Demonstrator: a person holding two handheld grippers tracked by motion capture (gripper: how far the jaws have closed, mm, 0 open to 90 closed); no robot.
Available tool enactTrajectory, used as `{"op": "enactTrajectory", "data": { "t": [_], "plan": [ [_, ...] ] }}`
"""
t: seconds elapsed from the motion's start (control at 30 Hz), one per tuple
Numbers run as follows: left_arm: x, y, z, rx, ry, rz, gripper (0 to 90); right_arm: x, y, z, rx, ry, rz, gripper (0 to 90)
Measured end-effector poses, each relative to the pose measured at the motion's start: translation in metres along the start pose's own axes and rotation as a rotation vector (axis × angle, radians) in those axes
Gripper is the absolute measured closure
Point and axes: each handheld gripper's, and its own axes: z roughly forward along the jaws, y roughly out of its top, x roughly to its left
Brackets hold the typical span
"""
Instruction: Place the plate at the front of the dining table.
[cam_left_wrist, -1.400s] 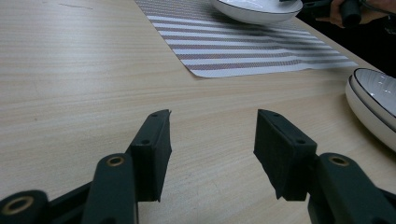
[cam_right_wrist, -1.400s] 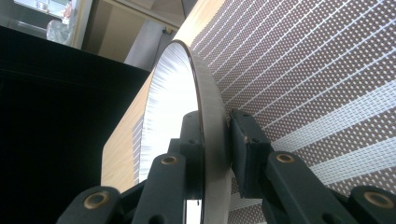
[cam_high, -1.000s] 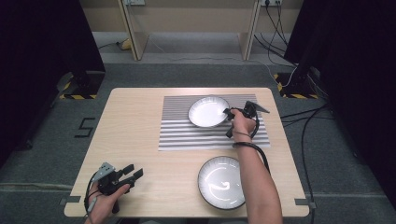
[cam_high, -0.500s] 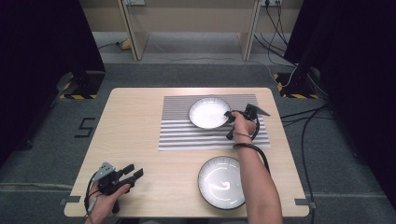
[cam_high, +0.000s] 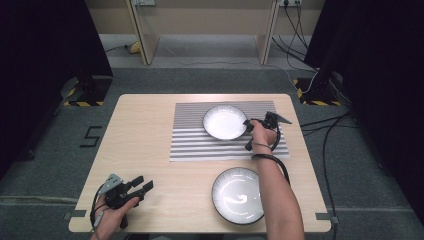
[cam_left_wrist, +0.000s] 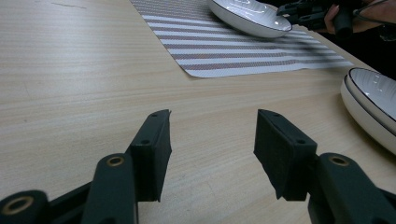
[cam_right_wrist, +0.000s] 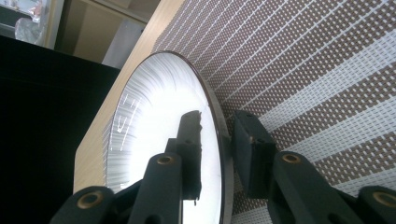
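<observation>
Right gripper view: the white plate (cam_right_wrist: 159, 135) lies on the striped mat (cam_right_wrist: 327, 84), its rim between the jaws of my right tool (cam_right_wrist: 217, 154), which have just been opening and stand slightly off it. A second plate (cam_high: 238, 195) sits nearer on the table (cam_high: 145, 130). My left tool (cam_high: 140, 186) rests released, gripping nothing.

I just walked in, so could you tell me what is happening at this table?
A person works with two handheld grippers. The right gripper straddles the rim of the white plate on the striped placemat; its jaws have just been opening. The left gripper rests open near the table's front edge. A second plate sits nearby.
</observation>
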Motion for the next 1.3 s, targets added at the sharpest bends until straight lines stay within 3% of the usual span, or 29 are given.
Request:
{"op": "enactTrajectory", "data": {
  "t": [0.4,0.67,1.0,1.3],
  "plan": [
    [0.001,0.0,0.0,-0.002,0.005,-0.001,44.8,-0.005,0.002,-0.013,-0.035,-0.025,-0.02,57.0],
    [0.0,0.0,0.001,0.006,0.003,0.004,44.7,-0.012,0.004,-0.026,-0.032,0.011,0.0,53.6],
    [0.001,0.0,0.001,0.004,0.004,0.004,44.6,-0.012,0.001,-0.038,-0.033,-0.008,-0.082,51.7],
    [0.0,0.0,0.001,0.007,0.002,0.006,44.6,-0.011,-0.003,-0.046,-0.03,0.011,-0.096,51.5]
  ]
}}
